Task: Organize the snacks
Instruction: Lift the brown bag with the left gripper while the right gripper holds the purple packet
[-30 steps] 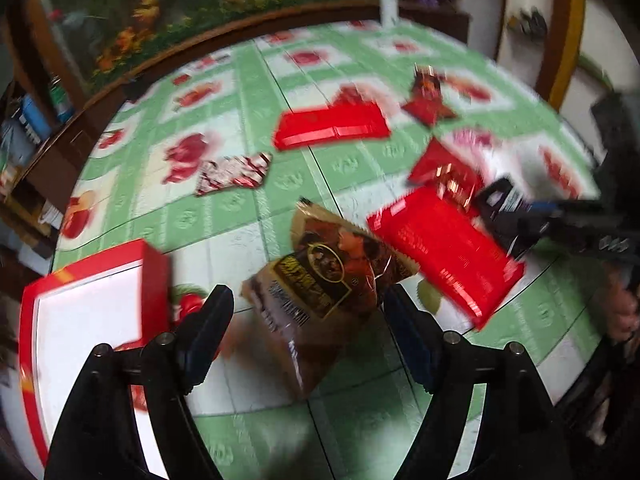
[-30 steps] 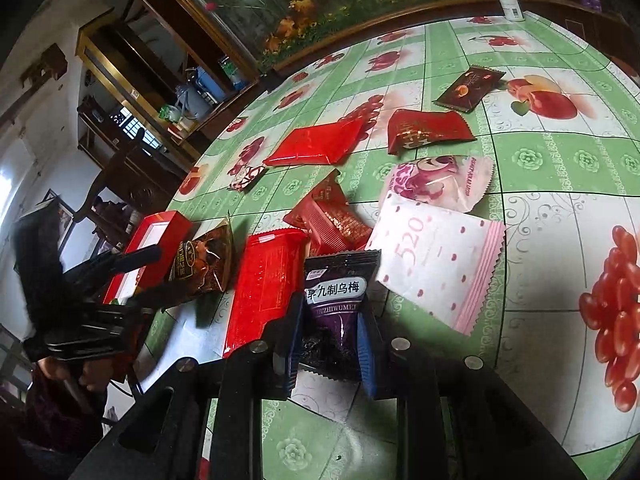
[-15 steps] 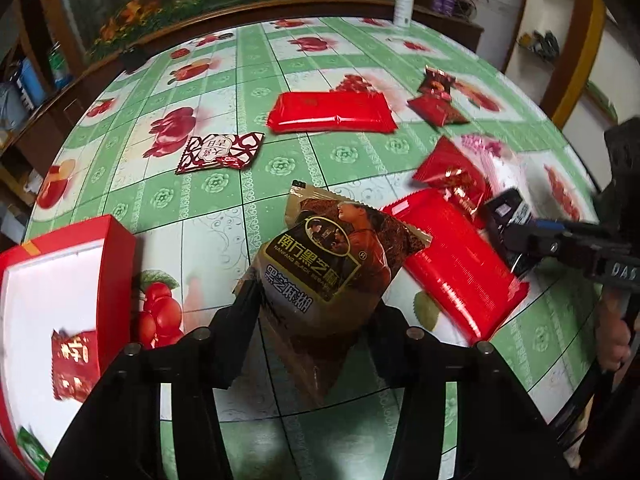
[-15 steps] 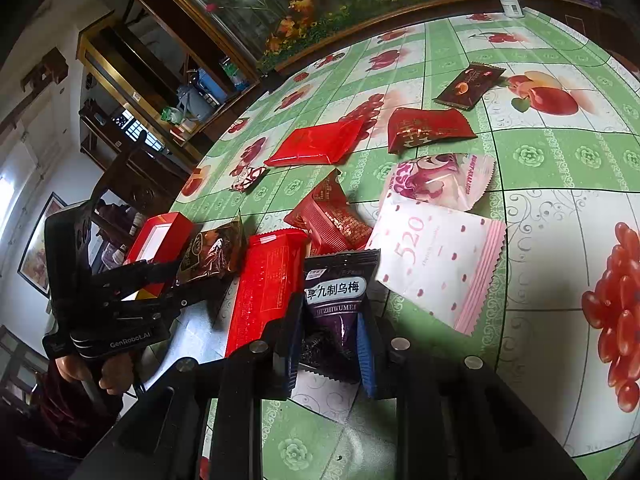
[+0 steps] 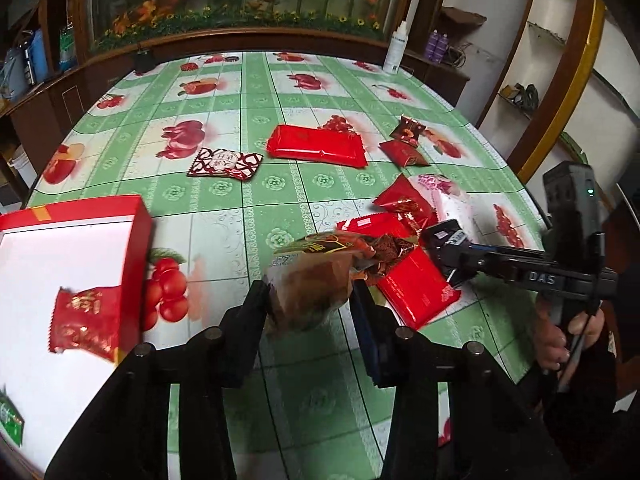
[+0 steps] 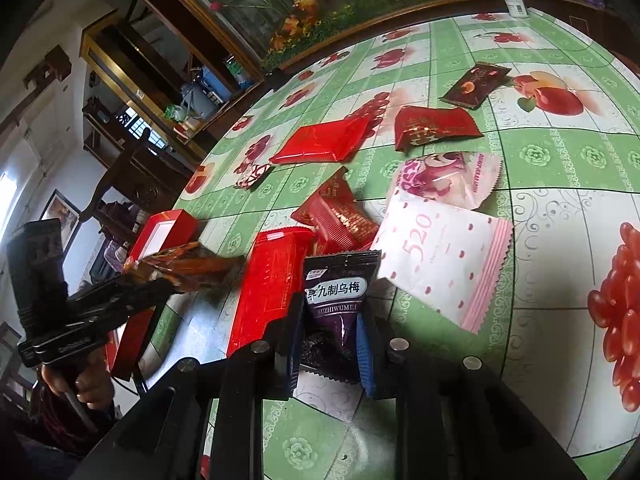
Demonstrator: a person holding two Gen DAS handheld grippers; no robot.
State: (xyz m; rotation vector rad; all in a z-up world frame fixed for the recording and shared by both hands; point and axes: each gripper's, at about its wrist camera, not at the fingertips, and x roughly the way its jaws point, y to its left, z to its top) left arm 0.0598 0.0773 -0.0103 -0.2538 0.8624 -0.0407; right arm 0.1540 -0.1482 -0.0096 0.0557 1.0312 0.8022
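while most of the snacks lie loose on the green fruit-print tabletop [image 5: 224, 240], your sorting is only begun.

done so far, as it looks: the red-walled, white-floored cardboard box [image 5: 138, 240] at the left edge holds one crinkled red foil packet with gold lettering [image 5: 86, 322], plus a sliver of green wrapper [image 5: 10, 420] in its near corner.

in hand: your left hand-held gripper [image 5: 310, 300] has just been closing and is now clamped on the brown-and-gold crinkly snack bag [image 5: 316, 276], which is off the tabletop, just right of the box. your right hand-held gripper [image 6: 330, 332] is clenched on the small dark purple plum sachet [image 6: 334, 300]; its lower edge seems to rest on the tabletop.

left loose:
- long glossy red flat pack [image 6: 268, 284], just beside the purple sachet
- ribbed red foil packet [image 6: 338, 218]
- white pouch with pink dots marked 520 [image 6: 444, 256]
- clear-and-pink floral pouch [image 6: 444, 178]
- second long red flat pack [image 5: 316, 146], farther out
- red-and-white lattice-print sachet [image 5: 226, 164]
- red packet with gold script [image 6: 434, 126]
- dark brown sachet [image 6: 476, 82], farthest off

judgement: two packs boxed, two gripped, eight waiting. the brown bag looks closest to going in.
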